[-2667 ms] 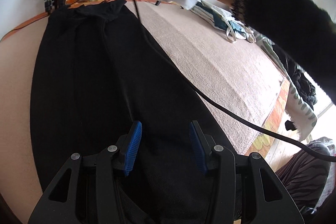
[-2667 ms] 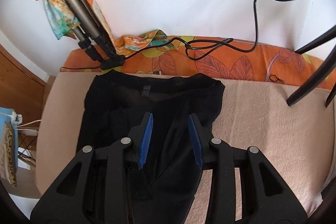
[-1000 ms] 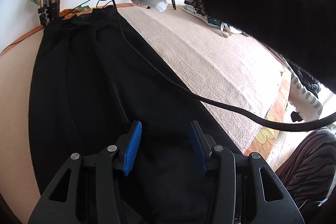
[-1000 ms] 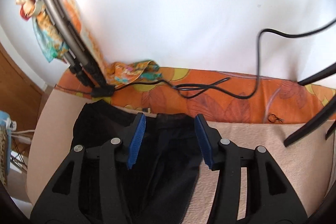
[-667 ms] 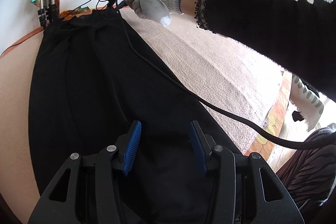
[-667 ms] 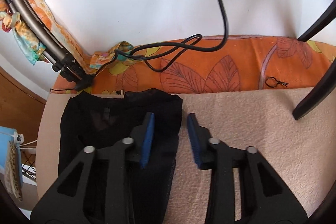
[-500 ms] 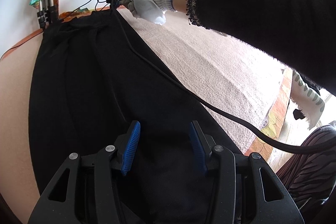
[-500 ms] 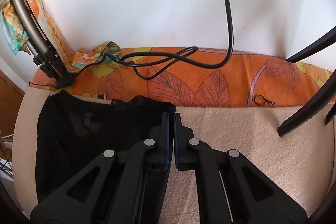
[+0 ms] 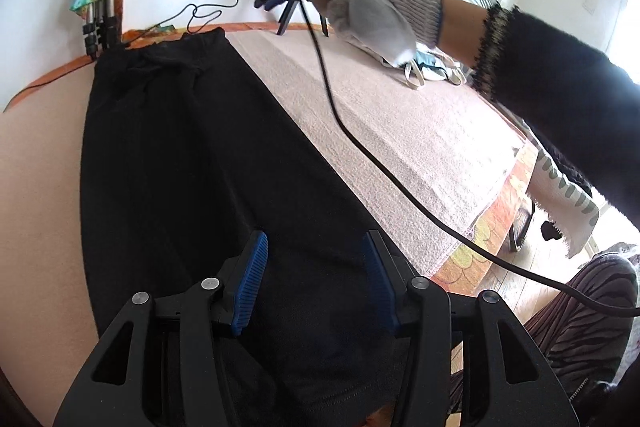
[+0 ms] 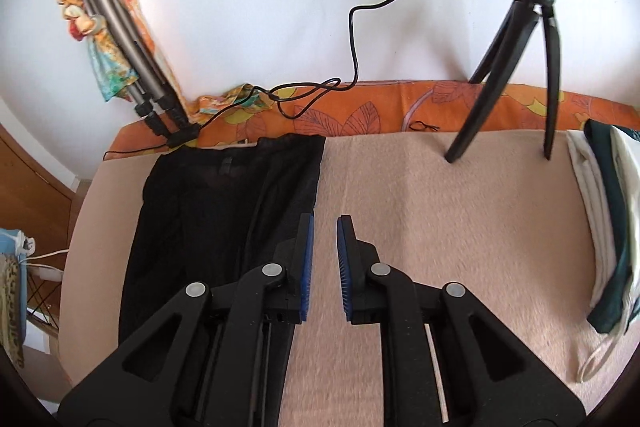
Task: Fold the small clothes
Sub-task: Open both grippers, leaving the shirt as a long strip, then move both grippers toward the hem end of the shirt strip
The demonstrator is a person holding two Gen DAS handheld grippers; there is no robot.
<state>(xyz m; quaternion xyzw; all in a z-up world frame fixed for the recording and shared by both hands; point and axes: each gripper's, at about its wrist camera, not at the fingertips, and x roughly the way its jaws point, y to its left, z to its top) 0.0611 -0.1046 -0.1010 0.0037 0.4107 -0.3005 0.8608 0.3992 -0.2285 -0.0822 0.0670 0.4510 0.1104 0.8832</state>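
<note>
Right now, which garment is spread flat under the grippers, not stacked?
The black garment, laid out lengthwise on the beige blanket; the white and teal clothes sit stacked at the right edge.

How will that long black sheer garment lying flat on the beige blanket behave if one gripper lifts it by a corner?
The long black sheer garment looks thin and see-through near its waistband, so it is probably light and very floppy, draping rather than holding shape. Its soft creases suggest it would bunch if pushed. The fuzzy beige blanket may drag on it, so sliding could wrinkle it.
</note>
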